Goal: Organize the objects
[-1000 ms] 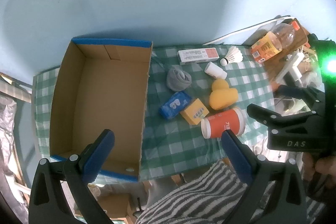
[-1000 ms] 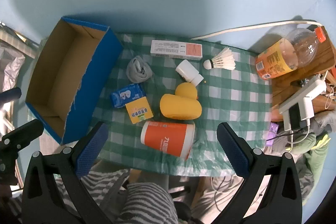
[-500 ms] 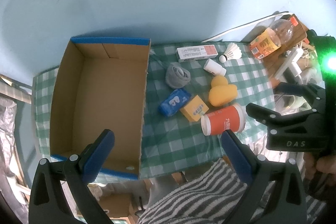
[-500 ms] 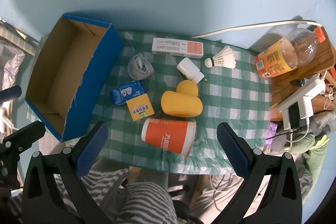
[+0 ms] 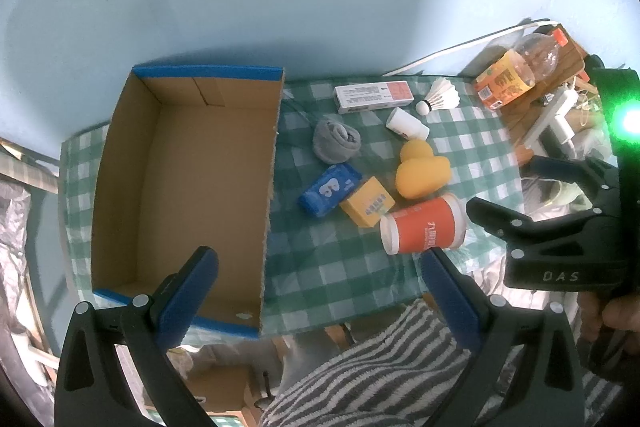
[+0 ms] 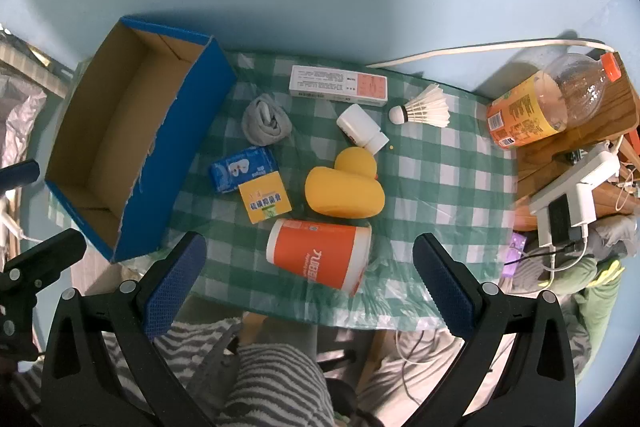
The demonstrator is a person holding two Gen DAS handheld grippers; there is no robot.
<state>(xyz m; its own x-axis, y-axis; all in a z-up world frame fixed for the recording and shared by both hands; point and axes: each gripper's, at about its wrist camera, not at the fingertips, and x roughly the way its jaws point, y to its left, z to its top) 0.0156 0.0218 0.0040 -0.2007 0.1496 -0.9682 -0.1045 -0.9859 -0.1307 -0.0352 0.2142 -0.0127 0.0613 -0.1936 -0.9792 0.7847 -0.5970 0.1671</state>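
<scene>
An empty blue cardboard box (image 5: 192,167) (image 6: 120,155) stands at the left of a green checked tablecloth (image 6: 440,187). To its right lie an orange canister (image 6: 318,259) (image 5: 424,231), a yellow duck (image 6: 344,189) (image 5: 422,171), a yellow packet (image 6: 265,202), a blue tissue pack (image 6: 243,169), a grey rolled sock (image 6: 266,121), a white pill bottle (image 6: 362,131), a long white carton (image 6: 338,90) and a shuttlecock (image 6: 424,107). My left gripper (image 5: 320,291) is open above the box's near right corner. My right gripper (image 6: 308,279) is open above the canister, high off the table.
A drink bottle (image 6: 548,103) lies on a wooden stand (image 6: 576,143) at the right with a white charger (image 6: 568,195). A white cable (image 6: 480,49) runs along the blue wall. Striped fabric (image 6: 260,379) lies below the table's near edge.
Both grippers have drifted slightly; the table scene has shifted a little in each view. Nothing on the table has moved and both grippers stay open.
</scene>
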